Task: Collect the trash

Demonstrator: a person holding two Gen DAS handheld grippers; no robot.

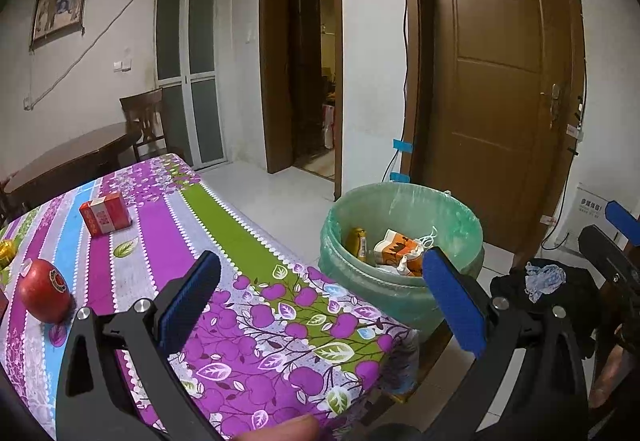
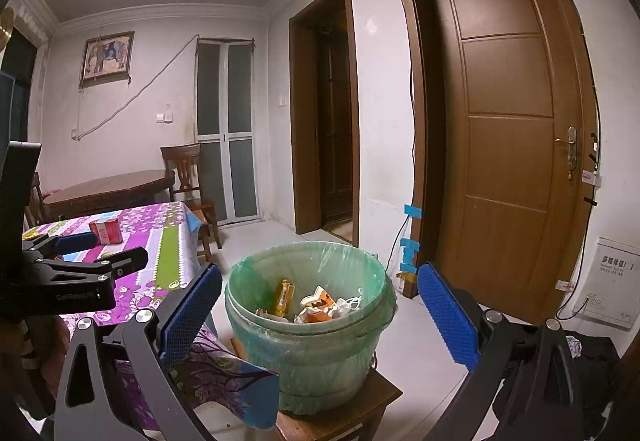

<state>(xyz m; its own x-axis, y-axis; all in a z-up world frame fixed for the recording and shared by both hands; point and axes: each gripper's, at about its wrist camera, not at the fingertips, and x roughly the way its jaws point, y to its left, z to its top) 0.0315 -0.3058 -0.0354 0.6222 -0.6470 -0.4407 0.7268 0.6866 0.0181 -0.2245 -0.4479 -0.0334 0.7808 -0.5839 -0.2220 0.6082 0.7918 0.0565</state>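
A green-lined trash bucket (image 1: 404,225) (image 2: 308,273) stands on a wooden stool beside the table and holds an orange-white carton (image 2: 318,307), a yellow wrapper (image 2: 282,295) and white scraps. My left gripper (image 1: 320,301) is open and empty over the table corner, left of the bucket. My right gripper (image 2: 320,317) is open and empty, in front of and above the bucket. A red-and-white box (image 1: 105,217) (image 2: 106,232) and a red apple (image 1: 44,295) lie on the purple flowered tablecloth (image 1: 248,321).
A gold object (image 1: 6,253) sits at the table's left edge. Dark cloth with a pale bag (image 1: 544,281) lies right of the bucket. A brown door (image 2: 508,141), an open doorway (image 2: 332,121), a round wooden table (image 2: 108,191) and a chair (image 2: 188,177) stand behind.
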